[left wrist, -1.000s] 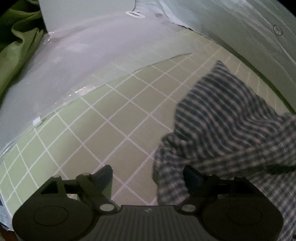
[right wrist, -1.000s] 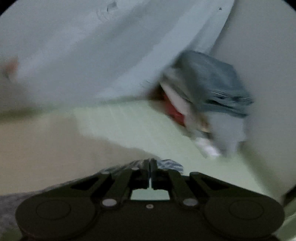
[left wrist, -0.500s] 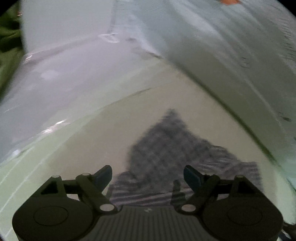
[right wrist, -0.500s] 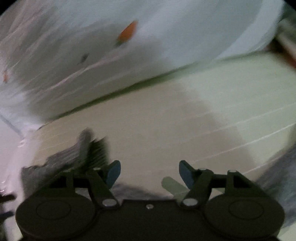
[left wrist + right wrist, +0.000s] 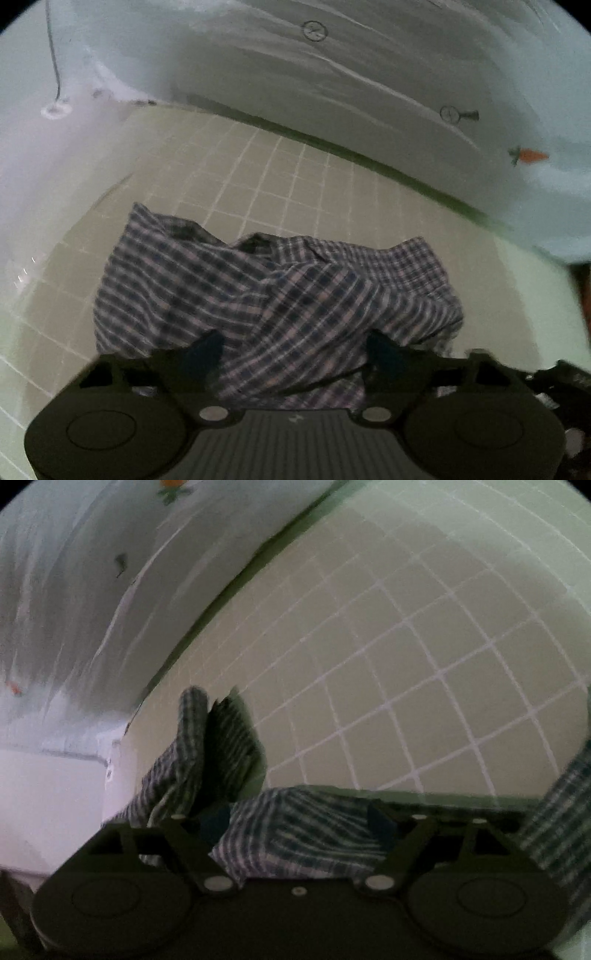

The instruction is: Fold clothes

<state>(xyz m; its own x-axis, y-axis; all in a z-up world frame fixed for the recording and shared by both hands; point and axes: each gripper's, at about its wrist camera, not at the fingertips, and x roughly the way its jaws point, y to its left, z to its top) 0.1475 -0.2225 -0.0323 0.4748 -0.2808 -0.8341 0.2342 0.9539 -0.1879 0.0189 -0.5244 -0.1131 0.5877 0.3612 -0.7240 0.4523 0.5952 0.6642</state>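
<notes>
Left wrist view: checked garment (image 5: 280, 291) lies crumpled on grid-patterned counter (image 5: 295, 177). Left gripper (image 5: 295, 350) fingers, just narrowing, straddle a fold (likely for regrasp); right gripper (image 5: 299, 823) fingers, just widened, grip nothing.

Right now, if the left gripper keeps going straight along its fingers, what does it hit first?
Probably the crumpled plaid garment: it lies bunched between and just past the left gripper, whose jaws have been closing, not yet gripping.
</notes>
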